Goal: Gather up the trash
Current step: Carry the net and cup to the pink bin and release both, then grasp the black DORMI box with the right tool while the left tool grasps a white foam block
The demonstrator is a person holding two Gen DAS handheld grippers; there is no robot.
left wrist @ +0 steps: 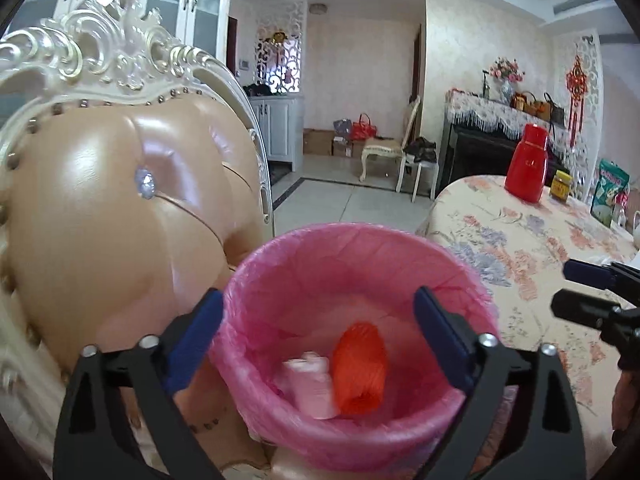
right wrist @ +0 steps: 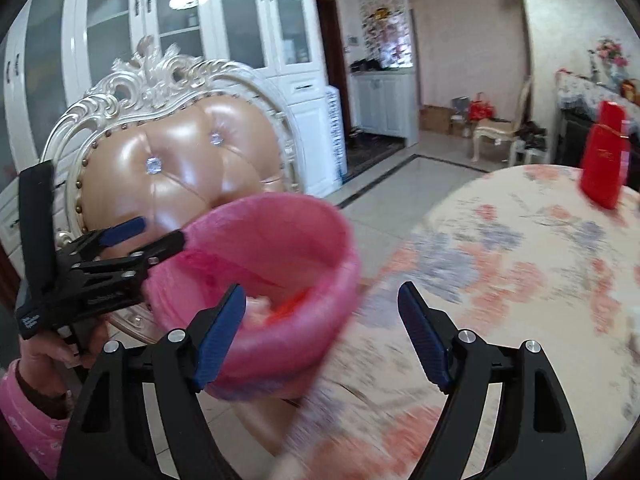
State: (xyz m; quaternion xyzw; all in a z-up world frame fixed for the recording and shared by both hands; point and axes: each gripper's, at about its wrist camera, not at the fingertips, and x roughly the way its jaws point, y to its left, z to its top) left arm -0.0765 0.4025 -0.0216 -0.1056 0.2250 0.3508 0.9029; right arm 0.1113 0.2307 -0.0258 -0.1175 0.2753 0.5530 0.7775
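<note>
Pink-lined bin (left wrist: 356, 320) sits beside the counter (left wrist: 532, 248) edge, before the chair (left wrist: 112, 208). Inside: an orange ball (left wrist: 360, 364) and a pale wrapper (left wrist: 312, 384), so collection appears partly done. Left claw (left wrist: 316, 340) gapes wide, straddling the bin's near rim. Right claw (right wrist: 320, 336) gapes wide, empty, beside the bin. Open floor lies beyond.

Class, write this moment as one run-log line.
left tongs: open over pink-lined bin | bin holds: orange ball, pale wad | right tongs: open, empty | bin beside floral table
</note>
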